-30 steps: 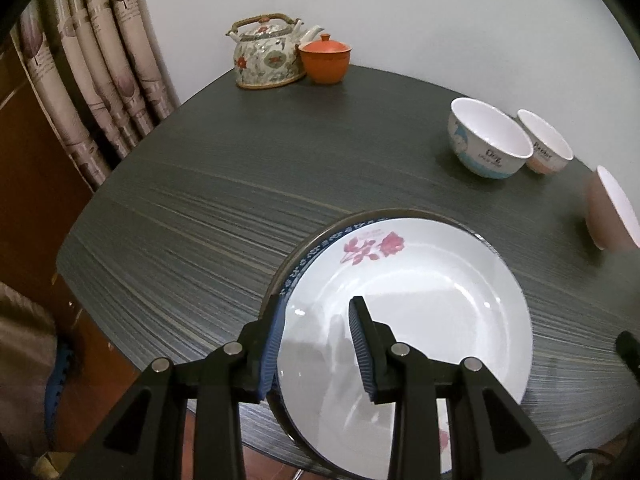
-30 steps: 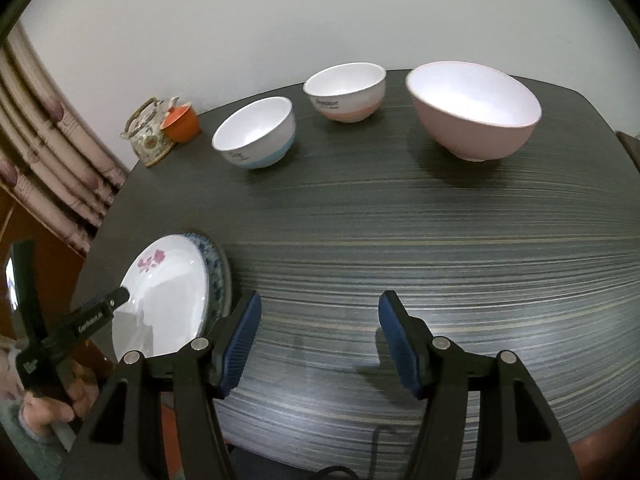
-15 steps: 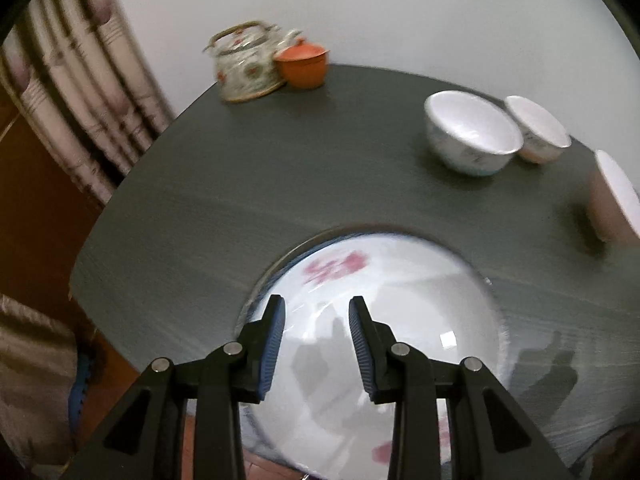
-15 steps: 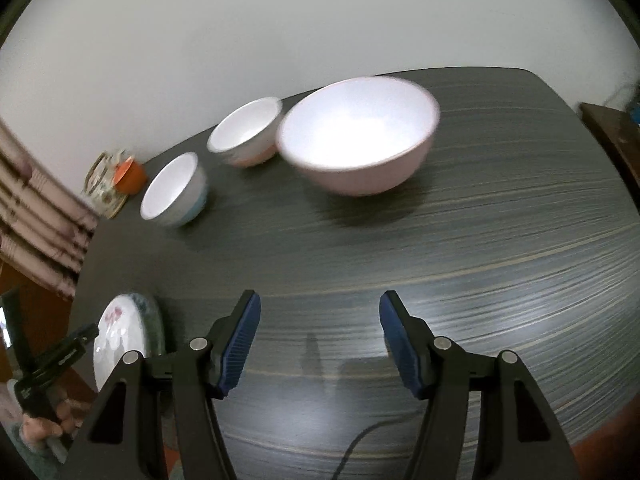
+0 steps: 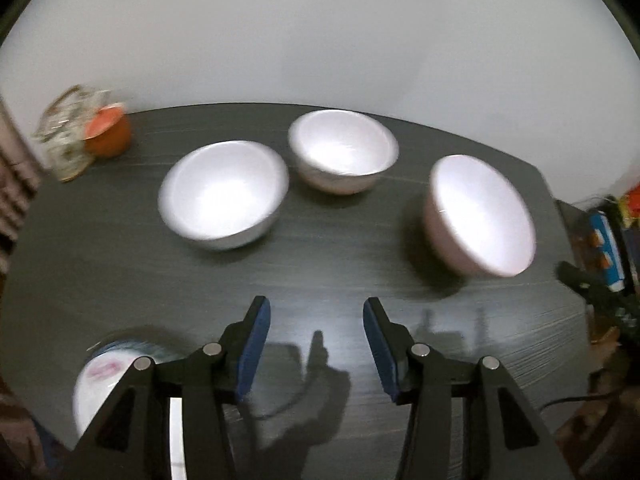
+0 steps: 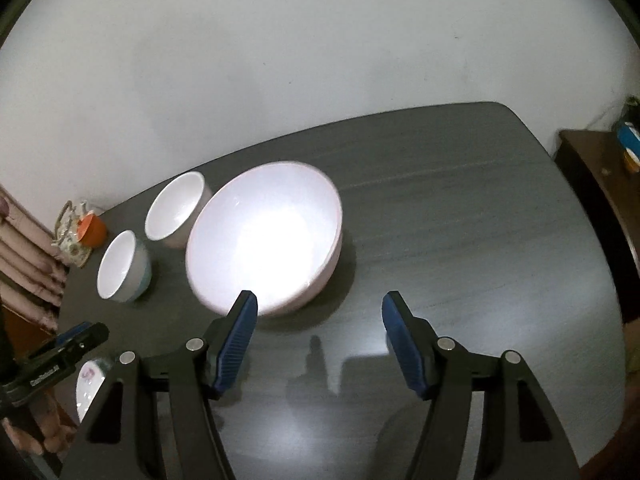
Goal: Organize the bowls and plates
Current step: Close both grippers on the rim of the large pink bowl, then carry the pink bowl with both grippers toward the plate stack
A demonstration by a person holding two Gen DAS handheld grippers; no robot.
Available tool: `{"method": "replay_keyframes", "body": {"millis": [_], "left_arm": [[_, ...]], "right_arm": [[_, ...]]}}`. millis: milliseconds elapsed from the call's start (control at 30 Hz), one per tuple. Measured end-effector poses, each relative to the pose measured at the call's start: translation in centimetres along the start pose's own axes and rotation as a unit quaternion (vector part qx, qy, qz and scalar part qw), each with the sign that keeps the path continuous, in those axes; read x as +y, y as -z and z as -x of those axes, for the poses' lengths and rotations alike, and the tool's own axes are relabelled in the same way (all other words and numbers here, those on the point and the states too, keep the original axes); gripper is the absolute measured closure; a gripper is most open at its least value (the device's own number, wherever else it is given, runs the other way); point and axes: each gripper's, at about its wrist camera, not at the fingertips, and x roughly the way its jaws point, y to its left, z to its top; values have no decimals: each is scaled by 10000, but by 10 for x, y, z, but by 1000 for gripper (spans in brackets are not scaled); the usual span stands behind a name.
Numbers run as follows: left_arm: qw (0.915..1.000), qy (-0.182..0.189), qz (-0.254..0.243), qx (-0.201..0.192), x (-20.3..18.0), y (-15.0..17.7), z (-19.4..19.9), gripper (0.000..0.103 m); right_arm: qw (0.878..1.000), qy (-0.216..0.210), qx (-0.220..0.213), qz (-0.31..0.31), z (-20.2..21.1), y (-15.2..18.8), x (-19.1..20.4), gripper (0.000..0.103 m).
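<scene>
Three round glossy bowls sit mouth-up on the dark wood-grain bench [image 6: 460,208]: the pink bowl [image 6: 264,236] at 12 o'clock of the right tongs [image 6: 318,334], two smaller ones at 10. Flowered plate [image 5: 102,376] at 8 o'clock of the left tongs [image 5: 316,340]. Both tongs spread, empty.

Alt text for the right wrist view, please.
The open right gripper hovers just short of a large pink bowl on a dark table. Two smaller white bowls sit left of it, with a teapot at the far left edge.
</scene>
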Motion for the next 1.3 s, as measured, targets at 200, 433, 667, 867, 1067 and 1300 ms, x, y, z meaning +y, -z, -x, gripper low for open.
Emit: {"method": "replay_keyframes", "body": {"millis": [200,433,667,867,1067,1300], "left_arm": [[9979,585,194,218,-44,-47,-34,54],[9938,779,450,653,-67,-76,-85,54],[9923,704,506,882,-75,-81,-118,64],[9904,818,544,975,-77,-79,-126,92],[9914,785,483,932,-73,-76,-118,92],[9920,792,548,816,-59,-58,-71,92]], "right_arm": [[9994,69,304,-150,-34,-27,-17,40],[9977,138,661,-42,-72,-36,-17,43],[9966,19,822,-93,-91,-43,-19,67],[9962,-42,861,-76,-99,-40,-19,89],[9969,-42,788,-28,-82,-33,-12,90],[9975,-190,683,47,-45,-11,18,90]]}}
